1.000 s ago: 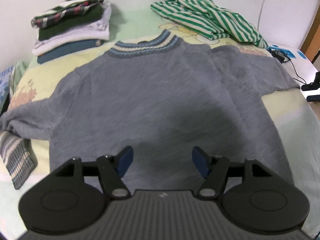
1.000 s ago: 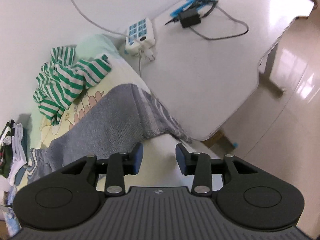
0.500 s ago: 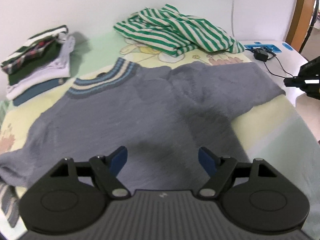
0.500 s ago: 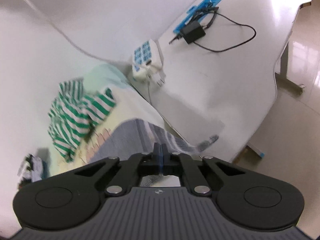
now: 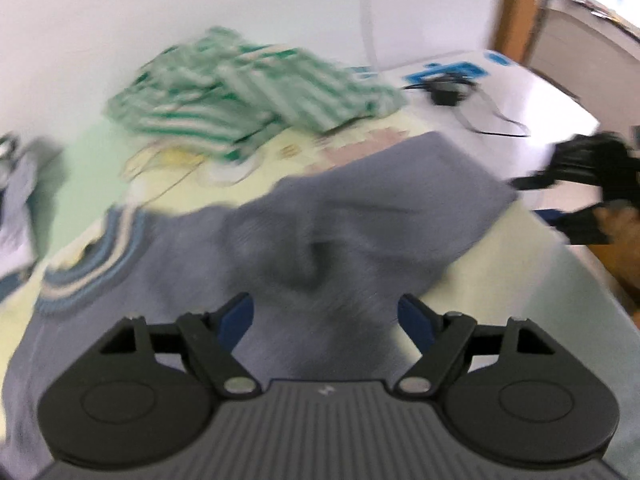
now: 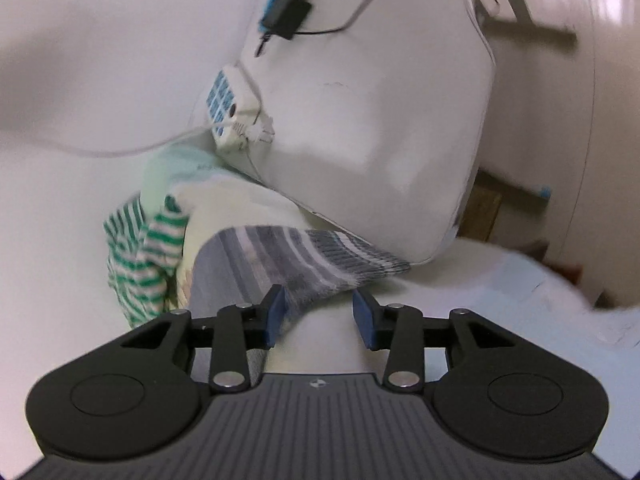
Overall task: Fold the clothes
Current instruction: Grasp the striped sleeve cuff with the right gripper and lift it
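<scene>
A grey knit sweater [image 5: 320, 248] with a blue and cream striped collar [image 5: 92, 264] lies spread on the bed. My left gripper [image 5: 326, 316] is open and empty, hovering over the sweater's body. In the right wrist view the sweater's striped cuff [image 6: 320, 256] hangs over the bed edge, and my right gripper [image 6: 320, 316] is open with the cuff between its fingers. The right gripper also shows in the left wrist view [image 5: 580, 184] at the sleeve's end.
A crumpled green and white striped shirt [image 5: 248, 88] lies at the back of the bed. A white desk [image 6: 380, 100] beside the bed carries a power strip [image 6: 232, 108], a black adapter [image 6: 286, 20] and cables. A wall is behind.
My right gripper was shut half a second ago and is now open around the sleeve cuff. My left gripper has swung right and closer over the sweater, staying open.
</scene>
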`<state>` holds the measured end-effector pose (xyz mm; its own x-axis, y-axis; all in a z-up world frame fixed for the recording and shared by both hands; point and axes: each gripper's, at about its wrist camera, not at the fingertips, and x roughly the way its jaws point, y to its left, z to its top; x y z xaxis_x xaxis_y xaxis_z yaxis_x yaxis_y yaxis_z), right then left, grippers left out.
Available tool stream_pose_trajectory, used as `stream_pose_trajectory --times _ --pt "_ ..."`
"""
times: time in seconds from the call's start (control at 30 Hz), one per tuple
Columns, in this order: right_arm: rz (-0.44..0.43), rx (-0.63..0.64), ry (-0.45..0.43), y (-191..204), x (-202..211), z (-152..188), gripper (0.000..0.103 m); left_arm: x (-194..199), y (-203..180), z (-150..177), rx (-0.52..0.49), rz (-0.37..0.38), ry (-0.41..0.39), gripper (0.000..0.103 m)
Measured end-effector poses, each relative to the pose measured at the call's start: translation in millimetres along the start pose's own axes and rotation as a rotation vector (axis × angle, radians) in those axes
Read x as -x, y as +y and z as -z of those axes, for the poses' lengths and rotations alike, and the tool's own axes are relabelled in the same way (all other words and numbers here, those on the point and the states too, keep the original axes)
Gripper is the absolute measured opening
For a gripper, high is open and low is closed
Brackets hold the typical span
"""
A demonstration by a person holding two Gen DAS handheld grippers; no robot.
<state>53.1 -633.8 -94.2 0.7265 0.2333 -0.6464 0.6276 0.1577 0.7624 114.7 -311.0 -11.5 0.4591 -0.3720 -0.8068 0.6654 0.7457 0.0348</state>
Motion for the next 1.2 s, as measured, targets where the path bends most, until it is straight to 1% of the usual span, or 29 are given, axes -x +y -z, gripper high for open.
stream_pose_trajectory --times 0.1,0.17,0.23,0.27,0.3,0.33,0.43,0.47,0.53,0.57,0.6,0.63,0.67,0.7,0.73,0.9,1.03,1.07,1.1,1.17,1.2 --pt "-0.053 -0.132 -0.008 -9.1 -14.6 -2.1 0.046 -9.1 -21.6 -8.9 -0.088 0.038 -0.014 0.082" --pt "-0.078 -0.214 -0.018 -13.7 -20.9 -3.9 0.045 -19.0 -28.5 -12.9 -0.089 0.058 -0.004 0.082" --pt "-0.105 -0.264 -0.029 -16.7 -27.0 -6.4 0.043 -28.7 -30.1 -16.1 -0.068 0.074 0.008 0.082" --pt "-0.111 -0.269 -0.036 -16.2 -27.7 -7.7 0.039 -32.9 -29.8 -16.8 -0.058 0.079 0.016 0.082" --pt "-0.115 -0.268 -0.044 -14.8 -26.8 -8.8 0.011 -36.7 -29.0 -17.2 -0.046 0.088 0.026 0.082" --pt "-0.125 -0.247 -0.059 -12.1 -24.0 -10.0 0.007 -39.6 -28.3 -17.2 -0.033 0.100 0.035 0.082" --pt "-0.159 -0.140 -0.106 -0.1 -4.0 -14.4 0.006 -45.3 -28.8 -15.7 -0.028 0.114 0.049 0.083" --pt "-0.159 -0.115 -0.109 1.7 1.6 -15.9 0.007 -47.2 -29.6 -15.6 -0.031 0.114 0.053 0.084" --pt "-0.086 -0.100 -0.082 -1.8 7.4 -19.4 0.015 -49.8 -30.1 -13.8 -0.032 0.116 0.059 0.084" --pt "-0.045 -0.101 -0.065 -5.5 8.8 -20.7 0.022 -50.5 -30.4 -13.1 -0.034 0.115 0.059 0.085" --pt "-0.024 -0.113 -0.052 -9.7 7.8 -21.1 0.025 -51.1 -30.9 -12.5 -0.037 0.116 0.060 0.087" --pt "-0.019 -0.128 -0.041 -12.9 5.5 -21.2 0.026 -51.5 -31.8 -12.3 -0.041 0.118 0.060 0.088" --pt "-0.014 -0.143 -0.031 -16.2 3.1 -21.3 0.031 -51.9 -32.9 -12.2 -0.047 0.118 0.062 0.089" --pt "-0.009 -0.158 -0.021 -19.5 0.7 -21.3 0.038 -52.1 -34.3 -12.1 -0.053 0.117 0.063 0.090" --pt "-0.003 -0.174 -0.011 -22.8 -1.7 -21.4 0.041 -52.3 -35.7 -11.8 -0.061 0.114 0.063 0.090" --pt "0.006 -0.250 0.063 -32.3 -24.8 -18.2 0.045 -53.2 -38.9 -11.4 -0.076 0.110 0.065 0.092" --pt "-0.010 -0.321 0.050 -35.6 -41.0 -16.1 0.045 -54.5 -38.8 -12.7 -0.067 0.113 0.070 0.094" --pt "-0.024 -0.341 0.044 -36.4 -43.9 -15.8 0.043 -54.2 -39.0 -12.7 -0.069 0.110 0.069 0.094" --pt "-0.045 -0.362 0.037 -37.0 -46.3 -15.3 0.032 -53.5 -39.1 -12.7 -0.072 0.107 0.067 0.091" --pt "-0.090 -0.330 0.004 -30.1 -41.4 -15.8 0.001 -49.7 -37.2 -13.7 -0.076 0.091 0.052 0.085" --pt "-0.112 -0.303 -0.015 -25.4 -37.4 -16.3 0.001 -46.7 -34.9 -14.7 -0.077 0.083 0.038 0.082"
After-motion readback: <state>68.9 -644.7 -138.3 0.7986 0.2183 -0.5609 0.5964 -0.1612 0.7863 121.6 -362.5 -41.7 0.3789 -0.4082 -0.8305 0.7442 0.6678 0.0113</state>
